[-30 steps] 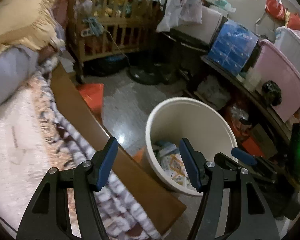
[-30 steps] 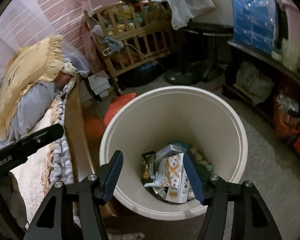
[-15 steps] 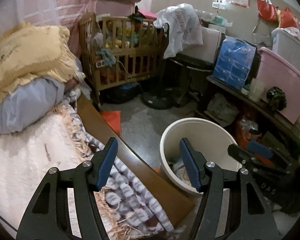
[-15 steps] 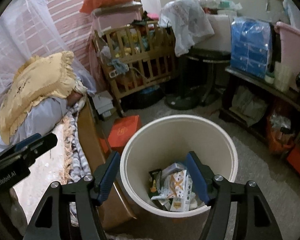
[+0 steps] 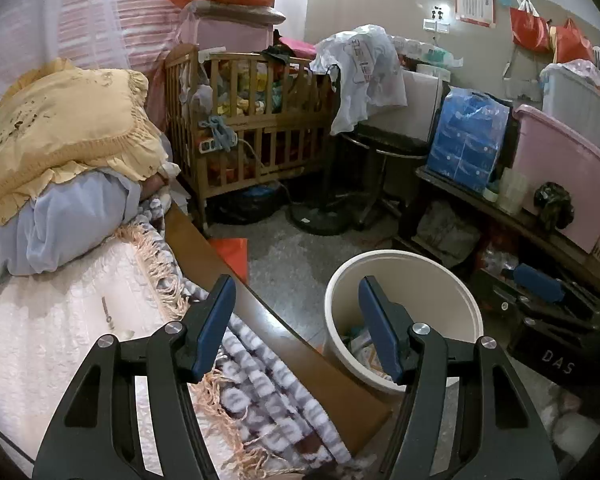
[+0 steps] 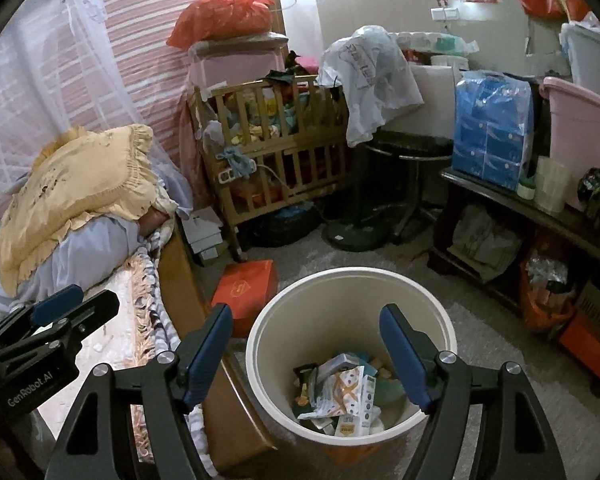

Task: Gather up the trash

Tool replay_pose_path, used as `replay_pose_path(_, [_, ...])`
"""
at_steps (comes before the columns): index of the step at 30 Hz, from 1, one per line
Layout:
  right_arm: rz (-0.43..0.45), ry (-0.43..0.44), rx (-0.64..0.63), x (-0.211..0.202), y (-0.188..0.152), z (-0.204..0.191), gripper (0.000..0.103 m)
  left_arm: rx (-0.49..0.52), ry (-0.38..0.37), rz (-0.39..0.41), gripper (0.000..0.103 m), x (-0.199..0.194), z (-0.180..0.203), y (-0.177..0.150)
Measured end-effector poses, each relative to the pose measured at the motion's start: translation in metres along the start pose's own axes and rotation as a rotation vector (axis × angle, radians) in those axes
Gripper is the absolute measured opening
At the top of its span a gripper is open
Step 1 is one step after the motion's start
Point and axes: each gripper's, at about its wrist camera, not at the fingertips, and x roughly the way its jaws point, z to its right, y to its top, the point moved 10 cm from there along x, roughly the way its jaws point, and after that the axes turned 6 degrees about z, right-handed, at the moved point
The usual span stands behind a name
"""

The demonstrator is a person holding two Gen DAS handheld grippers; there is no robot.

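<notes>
A cream round bin (image 6: 284, 312) stands on the floor beside the bed and holds several wrappers and cartons (image 6: 346, 394). It also shows in the left wrist view (image 5: 432, 276). My right gripper (image 6: 306, 354) is open and empty, above and behind the bin. My left gripper (image 5: 298, 320) is open and empty, over the bed's wooden edge (image 5: 268, 320), left of the bin. The right gripper's body shows at the right of the left wrist view (image 5: 540, 304).
A bed with a white cover (image 5: 48, 340), fringed blanket and yellow pillow (image 5: 56, 136) lies at left. An orange box (image 6: 246, 288) sits on the floor by the bin. A wooden crib (image 6: 272, 152), a stool and a cluttered low shelf (image 6: 540, 216) ring the floor.
Both grippers have drawn up and back from the bin, which now looks smaller and lower in both views. Both stay open and empty.
</notes>
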Motion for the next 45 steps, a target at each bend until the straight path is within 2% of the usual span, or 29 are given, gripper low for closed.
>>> replay_pose_path(45, [0.004,-0.002,-0.039,-0.002,0.005,-0.018,0.079,-0.006,-0.009,0.008,0.063,-0.001,-0.001,-0.001])
